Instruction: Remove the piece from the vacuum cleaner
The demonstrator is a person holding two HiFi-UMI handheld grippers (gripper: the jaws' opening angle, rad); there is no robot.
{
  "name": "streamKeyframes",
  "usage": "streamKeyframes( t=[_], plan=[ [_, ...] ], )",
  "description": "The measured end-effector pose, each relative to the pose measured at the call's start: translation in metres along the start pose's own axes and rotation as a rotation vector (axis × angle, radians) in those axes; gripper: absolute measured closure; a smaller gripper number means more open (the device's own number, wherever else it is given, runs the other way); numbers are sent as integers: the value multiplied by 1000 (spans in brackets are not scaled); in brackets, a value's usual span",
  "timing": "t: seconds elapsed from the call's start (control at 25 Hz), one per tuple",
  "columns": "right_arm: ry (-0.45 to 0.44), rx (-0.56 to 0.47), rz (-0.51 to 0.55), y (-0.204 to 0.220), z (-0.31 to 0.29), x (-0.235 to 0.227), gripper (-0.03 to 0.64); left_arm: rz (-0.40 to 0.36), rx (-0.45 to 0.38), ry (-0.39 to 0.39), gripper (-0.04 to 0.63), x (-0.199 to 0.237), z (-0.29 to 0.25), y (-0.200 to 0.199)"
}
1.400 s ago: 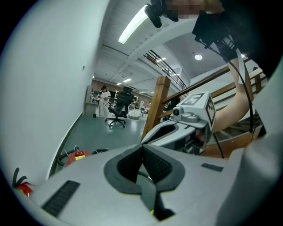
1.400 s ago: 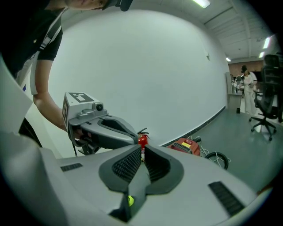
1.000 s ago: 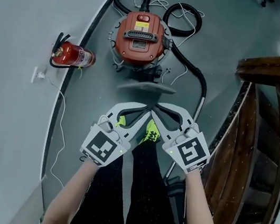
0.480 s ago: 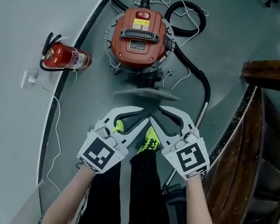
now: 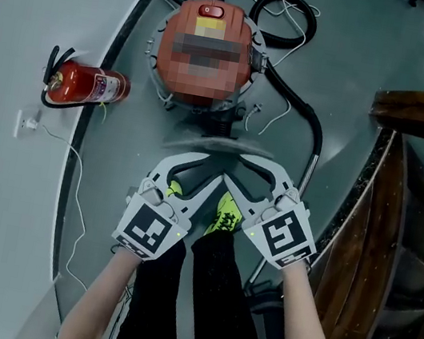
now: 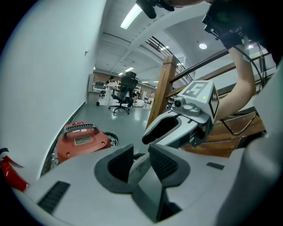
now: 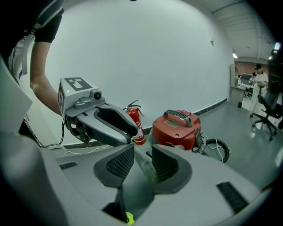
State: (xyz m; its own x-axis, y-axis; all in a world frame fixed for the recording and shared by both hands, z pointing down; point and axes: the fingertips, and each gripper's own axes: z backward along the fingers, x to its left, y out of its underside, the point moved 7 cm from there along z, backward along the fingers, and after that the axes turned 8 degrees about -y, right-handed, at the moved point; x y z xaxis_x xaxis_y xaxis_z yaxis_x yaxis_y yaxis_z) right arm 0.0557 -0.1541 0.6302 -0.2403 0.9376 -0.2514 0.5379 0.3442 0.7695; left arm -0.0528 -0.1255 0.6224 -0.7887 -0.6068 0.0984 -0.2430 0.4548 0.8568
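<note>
The red vacuum cleaner stands on the grey floor ahead of me, with its black hose curling off to the right. It also shows in both gripper views. A flat grey piece, blurred, lies just in front of it. My left gripper and right gripper meet tip to tip at that piece. Both pairs of jaws have just been opening. A thin grey strip shows in the gap of the left gripper and of the right gripper, with no pad clearly pressing on it.
A red fire extinguisher lies by the curved wall on the left, with a white cable running along it. A metal wand slants down on the right beside a wooden railing. My feet are below the grippers.
Both grippers have sunk toward the floor, staying tip to tip. Their jaws, shut a second ago, now stand apart. The vacuum sits higher in the head view.
</note>
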Motion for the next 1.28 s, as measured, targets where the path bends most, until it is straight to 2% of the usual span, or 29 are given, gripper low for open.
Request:
streamKeyframes(
  t=[0.2, 0.48, 0.96, 1.28],
  plan=[
    [0, 27, -22, 11, -14, -10, 477, 9, 57, -2, 439, 11, -13, 14],
    [5, 77, -20, 23, -30, -26, 436, -24, 114, -17, 390, 24, -30, 30],
    [-16, 207, 54, 41, -53, -40, 402, -86, 199, -27, 367, 29, -54, 53],
    [-54, 258, 61, 51, -64, -47, 400, -77, 231, -22, 362, 33, -66, 66]
  ],
)
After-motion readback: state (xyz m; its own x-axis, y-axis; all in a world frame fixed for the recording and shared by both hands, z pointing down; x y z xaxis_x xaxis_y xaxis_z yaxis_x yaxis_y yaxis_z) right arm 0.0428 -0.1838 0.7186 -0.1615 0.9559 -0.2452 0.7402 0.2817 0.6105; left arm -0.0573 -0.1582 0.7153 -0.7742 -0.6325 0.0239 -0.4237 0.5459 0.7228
